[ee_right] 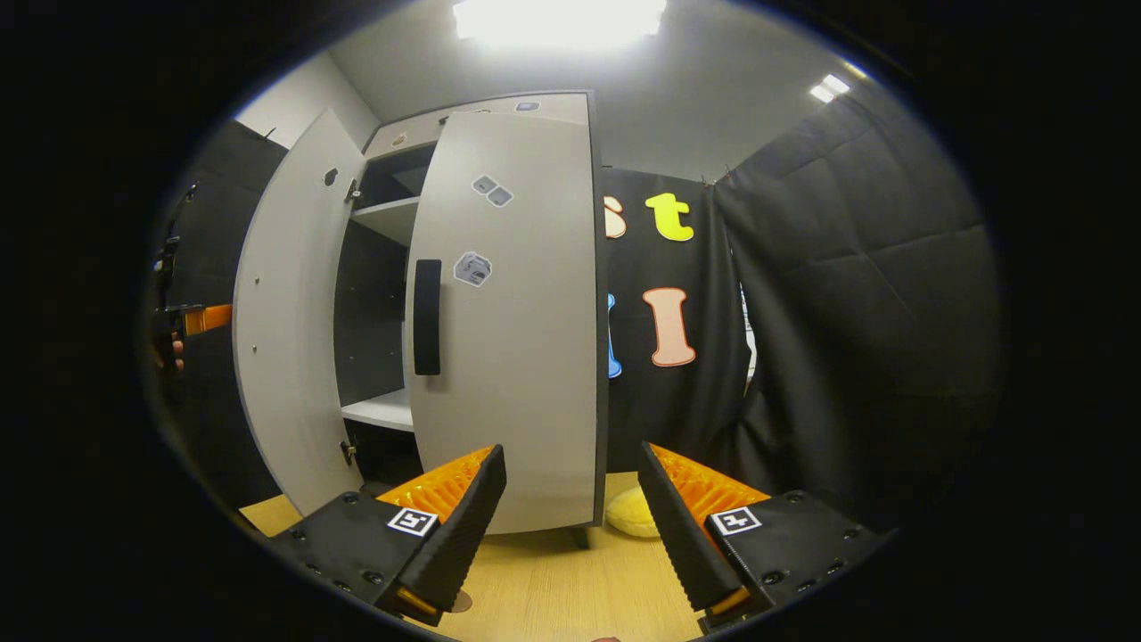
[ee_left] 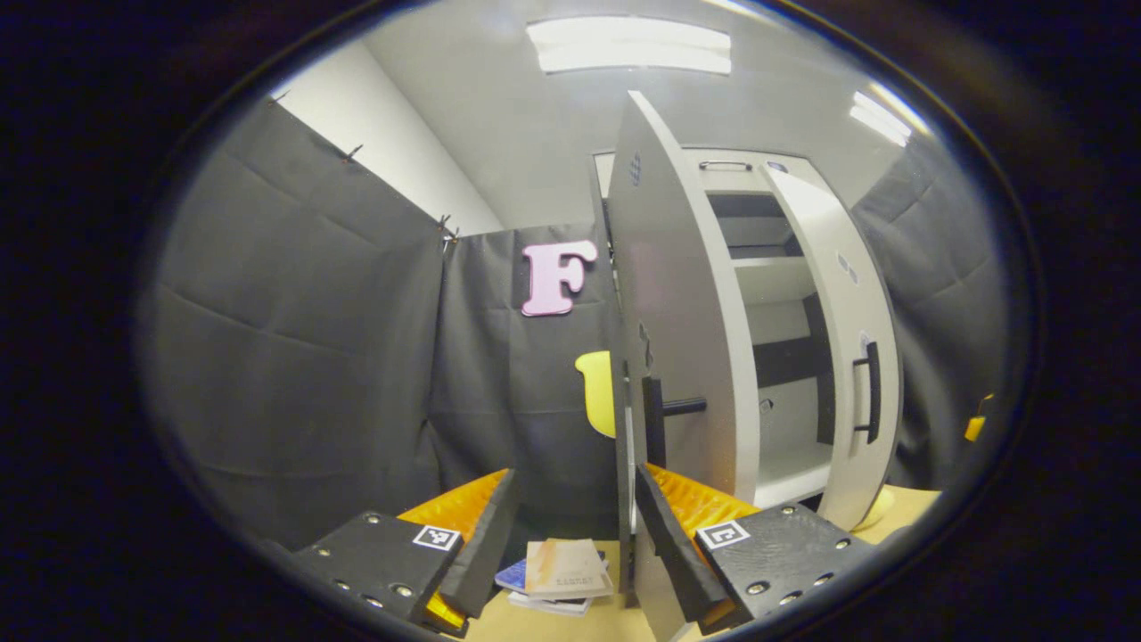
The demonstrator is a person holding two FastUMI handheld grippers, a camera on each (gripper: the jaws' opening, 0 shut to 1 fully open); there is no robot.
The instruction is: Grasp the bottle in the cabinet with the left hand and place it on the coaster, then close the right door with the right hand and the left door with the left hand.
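left gripper view has the left gripper (ee_left: 570,535) spread wide and empty, straddling the left door's (ee_left: 677,339) edge. right gripper (ee_right: 570,526) also gapes empty before the right door (ee_right: 517,357), nearly shut. bottle and coaster location: cannot tell. risk: swinging the left door early could clash with the right.

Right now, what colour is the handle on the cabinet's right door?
Black, a vertical bar handle on the light grey right door. Clearest in the right gripper view.
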